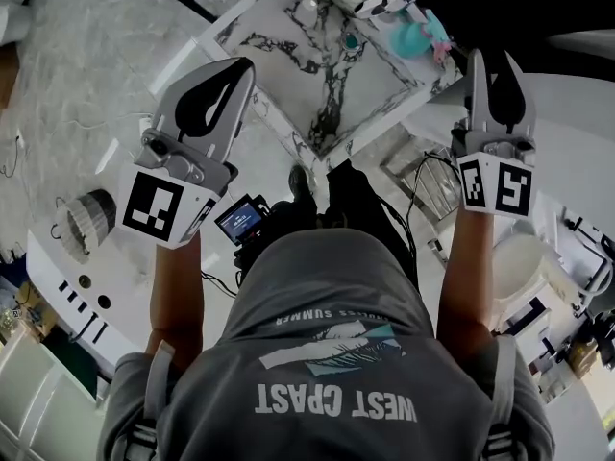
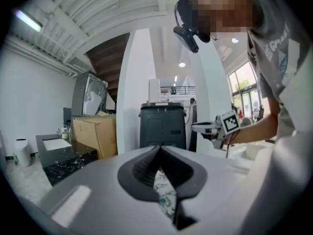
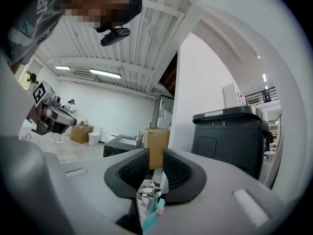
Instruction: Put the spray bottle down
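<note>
The teal spray bottle (image 1: 418, 36) with a pink part rests at the far right corner of the white marble table (image 1: 288, 27), well below both grippers. In the right gripper view a sliver of the teal bottle (image 3: 155, 212) shows low down, under the jaws. My right gripper (image 1: 492, 58) (image 3: 155, 153) is held high and level, jaws a narrow gap apart with nothing between them. My left gripper (image 1: 248, 65) (image 2: 160, 147) is also raised, its jaw tips meeting, empty.
A black bin (image 2: 162, 126) stands ahead beside a white pillar, with a cardboard box (image 2: 95, 133) and a dark marble counter (image 2: 68, 163) to its left. A small screen device (image 1: 242, 219) and cables hang at the person's chest. A round white fan (image 1: 85, 221) sits left.
</note>
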Tool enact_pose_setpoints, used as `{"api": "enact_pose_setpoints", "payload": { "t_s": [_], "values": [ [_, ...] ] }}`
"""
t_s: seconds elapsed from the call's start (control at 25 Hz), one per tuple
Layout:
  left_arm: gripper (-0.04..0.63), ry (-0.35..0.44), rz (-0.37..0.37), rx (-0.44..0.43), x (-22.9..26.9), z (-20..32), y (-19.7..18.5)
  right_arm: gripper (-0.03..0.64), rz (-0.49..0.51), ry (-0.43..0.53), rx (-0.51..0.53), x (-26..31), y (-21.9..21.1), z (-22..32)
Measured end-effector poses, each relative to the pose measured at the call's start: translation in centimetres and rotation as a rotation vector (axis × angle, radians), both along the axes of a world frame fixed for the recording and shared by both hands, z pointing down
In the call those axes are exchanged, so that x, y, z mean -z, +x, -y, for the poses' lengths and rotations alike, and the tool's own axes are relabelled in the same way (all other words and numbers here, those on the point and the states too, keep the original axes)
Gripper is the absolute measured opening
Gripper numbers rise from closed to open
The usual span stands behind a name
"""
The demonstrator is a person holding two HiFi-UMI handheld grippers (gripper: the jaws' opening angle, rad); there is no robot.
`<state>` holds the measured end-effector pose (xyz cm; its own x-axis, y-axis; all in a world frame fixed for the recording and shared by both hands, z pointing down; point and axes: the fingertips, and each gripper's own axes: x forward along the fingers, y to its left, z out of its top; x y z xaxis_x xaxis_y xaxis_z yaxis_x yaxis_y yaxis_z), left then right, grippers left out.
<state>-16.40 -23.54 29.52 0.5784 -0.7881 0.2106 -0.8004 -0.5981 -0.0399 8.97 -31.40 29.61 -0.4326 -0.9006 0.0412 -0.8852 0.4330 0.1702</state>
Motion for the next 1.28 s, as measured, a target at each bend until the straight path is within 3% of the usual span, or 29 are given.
{"api": "enact_pose_setpoints", "payload": {
  "t_s": [0.12,0.64,1.28],
  "values": [
    [0.003,0.043,-0.029,-0.002,1.9,-1.0,-0.5,0.0,0.008,0.02,0.037,3.2,-1.5,-1.9],
    [0.003,0.107,-0.044,-0.049,6.4,-6.7,-1.2,0.0,0.017,-0.047,0.144,11.0,-5.9,-8.8],
    [0.003,0.17,-0.05,-0.047,9.0,-11.3,-1.9,-0.002,0.005,-0.109,0.242,14.6,-8.2,-16.2]
  ]
}}
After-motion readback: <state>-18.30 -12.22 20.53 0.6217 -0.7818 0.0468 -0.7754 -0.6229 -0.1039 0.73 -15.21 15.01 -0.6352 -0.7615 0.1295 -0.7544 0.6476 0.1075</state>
